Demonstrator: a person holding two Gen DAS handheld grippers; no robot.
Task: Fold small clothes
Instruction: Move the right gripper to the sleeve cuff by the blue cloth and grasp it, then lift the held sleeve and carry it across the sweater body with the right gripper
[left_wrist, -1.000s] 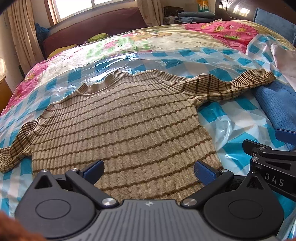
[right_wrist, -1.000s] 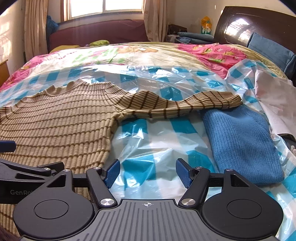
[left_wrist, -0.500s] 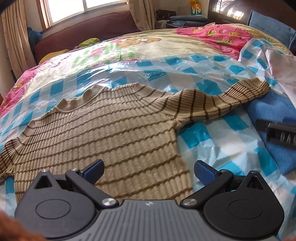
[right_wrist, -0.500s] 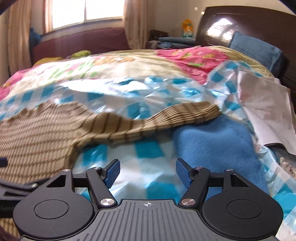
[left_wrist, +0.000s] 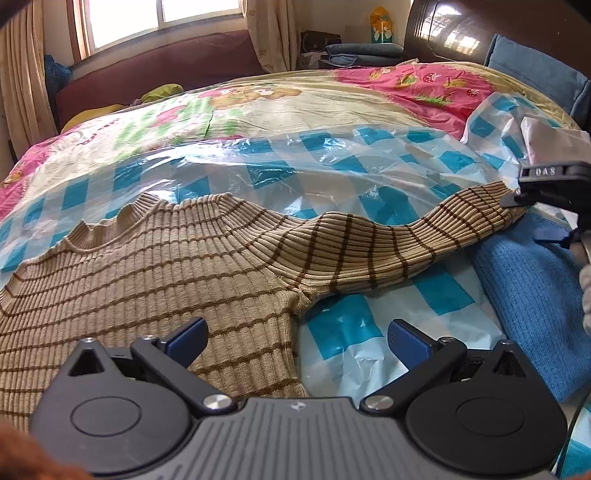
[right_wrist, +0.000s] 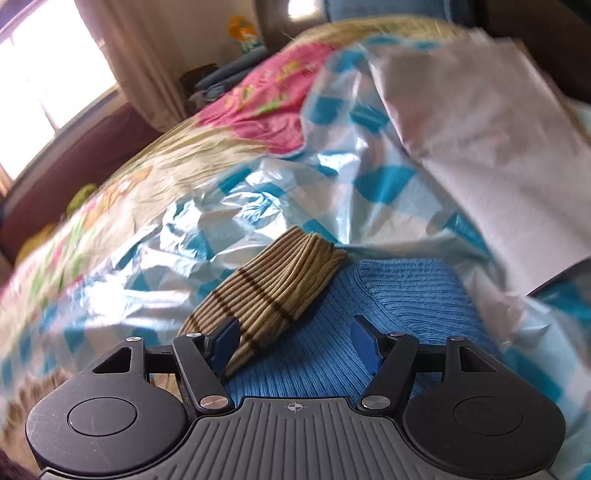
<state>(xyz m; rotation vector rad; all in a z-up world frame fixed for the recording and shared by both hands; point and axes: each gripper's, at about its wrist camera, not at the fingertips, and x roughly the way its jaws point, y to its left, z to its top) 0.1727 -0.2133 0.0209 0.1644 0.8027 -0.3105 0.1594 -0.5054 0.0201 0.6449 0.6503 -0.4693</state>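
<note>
A tan sweater with brown stripes (left_wrist: 147, 280) lies flat on a blue-checked plastic sheet (left_wrist: 332, 173) on the bed. Its right sleeve (left_wrist: 399, 243) stretches to the right, and the cuff (right_wrist: 291, 273) rests on a folded blue knit (right_wrist: 402, 295). My left gripper (left_wrist: 297, 338) is open and empty over the sweater's right side edge, near the armpit. My right gripper (right_wrist: 295, 341) is open, tilted, with the cuff just in front of its left finger; it holds nothing. It also shows in the left wrist view (left_wrist: 546, 206) at the cuff's end.
The blue knit (left_wrist: 532, 302) lies at the right, under the cuff. A white sheet or bag (right_wrist: 491, 140) lies beyond it at the far right. A flowered quilt (left_wrist: 258, 107) covers the bed behind. A dark headboard (left_wrist: 458, 33) stands at the back right.
My right gripper has moved forward and right to the sleeve cuff and tilted. My left gripper has moved right along the sweater's edge, towards the armpit. Both stay open.
</note>
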